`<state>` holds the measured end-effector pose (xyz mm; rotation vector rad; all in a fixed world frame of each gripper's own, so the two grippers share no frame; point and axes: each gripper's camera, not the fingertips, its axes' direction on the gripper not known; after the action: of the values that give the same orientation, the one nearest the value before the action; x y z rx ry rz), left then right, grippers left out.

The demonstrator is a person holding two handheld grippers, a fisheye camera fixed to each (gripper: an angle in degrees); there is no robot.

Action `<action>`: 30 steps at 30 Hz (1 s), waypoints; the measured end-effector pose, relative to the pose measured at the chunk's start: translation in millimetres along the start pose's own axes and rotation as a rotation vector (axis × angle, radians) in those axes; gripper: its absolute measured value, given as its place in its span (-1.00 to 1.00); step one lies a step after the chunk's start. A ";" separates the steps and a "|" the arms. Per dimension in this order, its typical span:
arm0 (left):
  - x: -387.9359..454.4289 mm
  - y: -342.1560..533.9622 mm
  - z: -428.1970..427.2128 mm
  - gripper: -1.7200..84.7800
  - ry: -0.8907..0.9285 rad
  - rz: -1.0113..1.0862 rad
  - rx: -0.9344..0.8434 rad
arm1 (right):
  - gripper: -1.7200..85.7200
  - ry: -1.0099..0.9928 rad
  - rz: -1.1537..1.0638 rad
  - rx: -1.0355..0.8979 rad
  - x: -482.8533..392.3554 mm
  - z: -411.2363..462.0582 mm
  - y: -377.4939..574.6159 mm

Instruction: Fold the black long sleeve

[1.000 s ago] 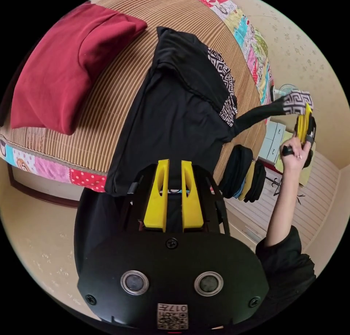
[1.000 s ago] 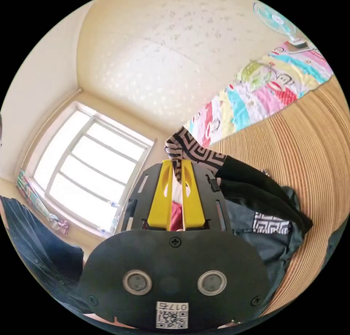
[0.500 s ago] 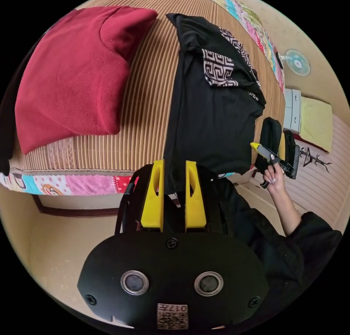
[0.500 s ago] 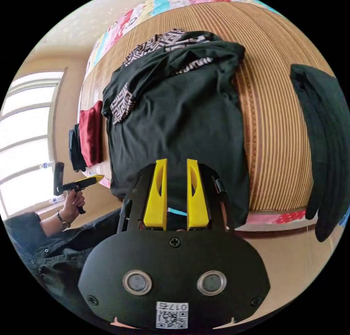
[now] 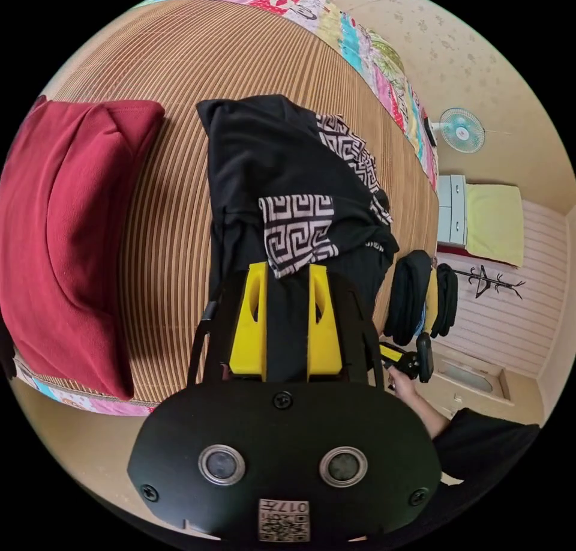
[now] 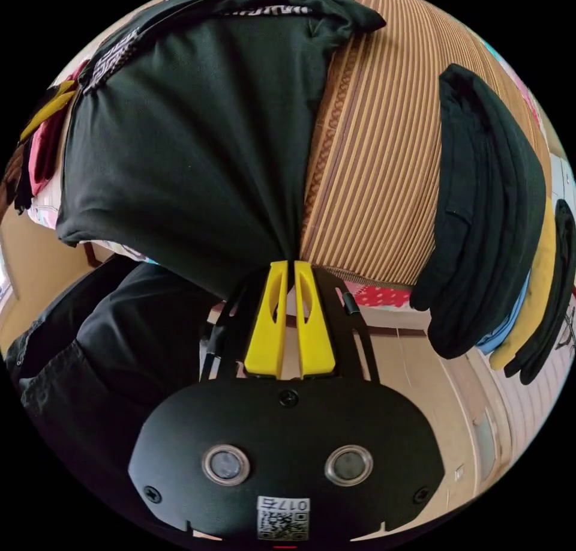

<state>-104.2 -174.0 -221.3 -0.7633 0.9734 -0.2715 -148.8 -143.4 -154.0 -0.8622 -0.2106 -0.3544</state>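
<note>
Beyond the left gripper (image 5: 287,275), whose yellow jaws stand apart with the hem of the black long sleeve (image 5: 282,173) lying between them but not pinched, the shirt rests on the striped mat (image 5: 180,65), its patterned cuff (image 5: 297,230) already folded over the body just ahead of the fingertips. The right gripper (image 6: 287,270) has its jaws nearly together, pinching the hem's corner. By the look of it, the sleeves are in and the body fold remains.

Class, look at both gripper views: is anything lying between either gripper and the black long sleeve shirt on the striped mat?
Nothing visible does. The right gripper has its jaws pinched together on the hem corner of the black long sleeve shirt. The left gripper hovers directly over the shirt with its jaws apart, the patterned cuff just beyond them.
</note>
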 end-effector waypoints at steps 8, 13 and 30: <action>7.7 5.6 25.5 -0.87 -0.055 -0.106 -0.075 | -0.82 -0.287 0.167 0.189 61.9 -76.2 -17.3; 18.5 27.0 -9.3 -0.93 -0.005 -0.050 -0.049 | -0.81 -0.306 0.160 0.413 101.5 -148.2 -50.1; 57.7 66.2 -105.5 -0.98 0.059 0.152 0.060 | -0.89 -0.224 -0.164 0.506 152.0 -237.5 -111.2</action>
<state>-167.1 -205.7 -339.0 -0.6264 1.0687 -0.1907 -42.7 -426.3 -177.9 -0.3826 -0.5555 -0.3359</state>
